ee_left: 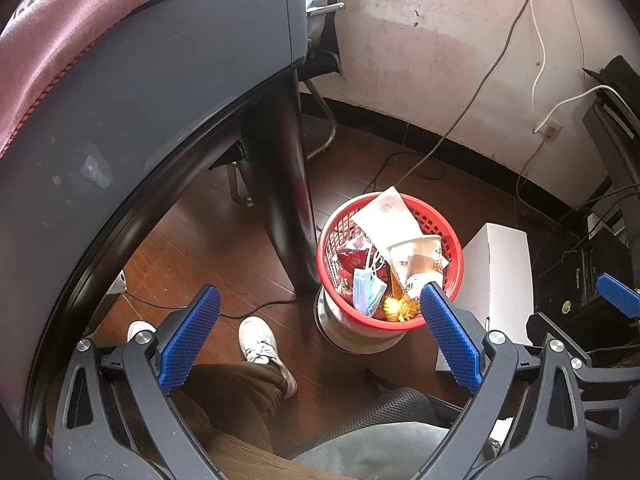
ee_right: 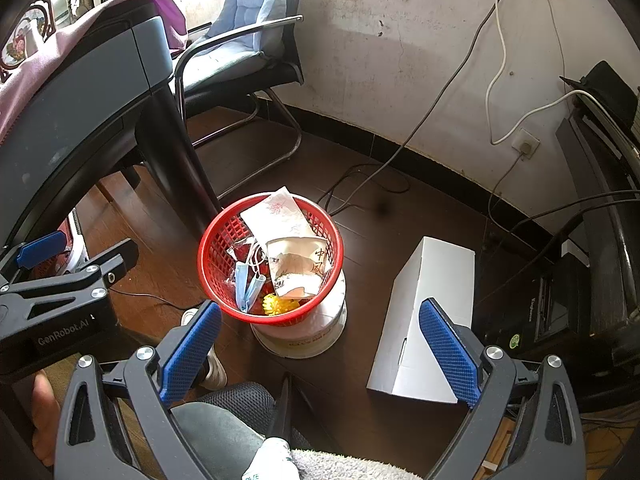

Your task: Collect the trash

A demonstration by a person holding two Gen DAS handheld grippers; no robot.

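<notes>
Your left gripper (ee_left: 316, 336) hangs with its blue pads spread wide and nothing between them; your right gripper (ee_right: 320, 350) is spread the same way, empty; both sit above the dark wooden floor (ee_right: 400, 220). The red mesh basket (ee_right: 208, 252) stands on a white bucket (ee_right: 320, 332) beside the black table leg (ee_left: 288, 184); it holds a blue face mask (ee_left: 366, 290), a crumpled paper cup (ee_right: 298, 264), a white paper bag (ee_left: 386, 218) and a yellow wrapper (ee_right: 276, 305); a white cardboard box (ee_right: 424, 320) lies near the basket.

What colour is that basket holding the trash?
Red, a mesh basket; clearest in the right wrist view.
</notes>
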